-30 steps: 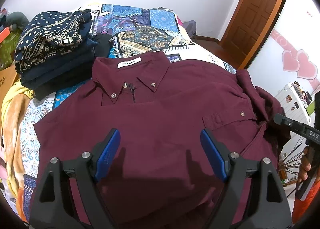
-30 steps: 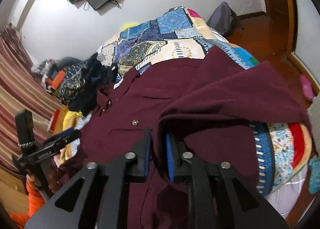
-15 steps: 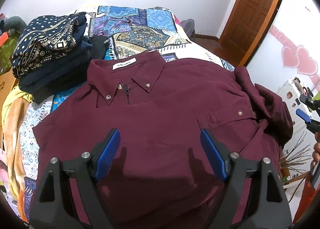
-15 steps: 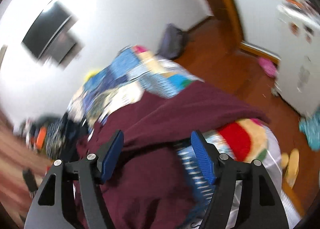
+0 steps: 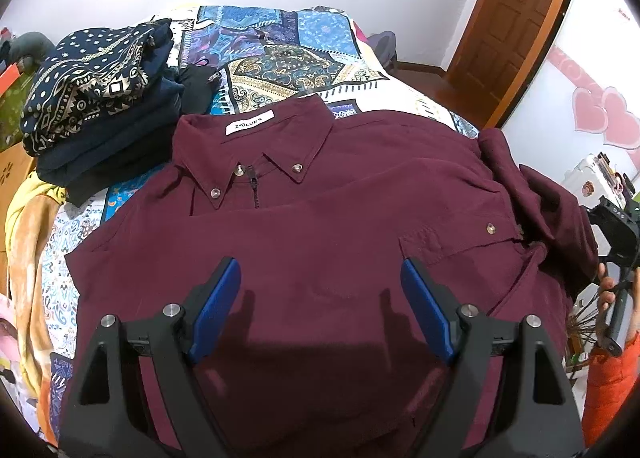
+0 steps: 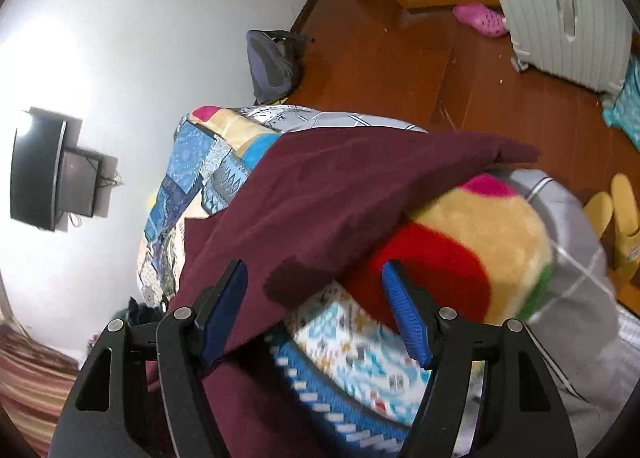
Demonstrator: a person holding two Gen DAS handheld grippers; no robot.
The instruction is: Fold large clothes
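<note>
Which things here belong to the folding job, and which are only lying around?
For the job:
maroon shirt
left gripper, open
right gripper, open

Lying around:
folded clothes stack
patchwork bedspread
backpack
pink slipper

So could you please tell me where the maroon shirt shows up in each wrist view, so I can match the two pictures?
Left wrist view: the maroon shirt fills the centre and lower frame, spread collar-up on the bed.
Right wrist view: the maroon shirt runs diagonally from lower left to centre right, draped over the bed's edge.
Shared landmark: the blue patchwork bedspread beyond the shirt.
</note>
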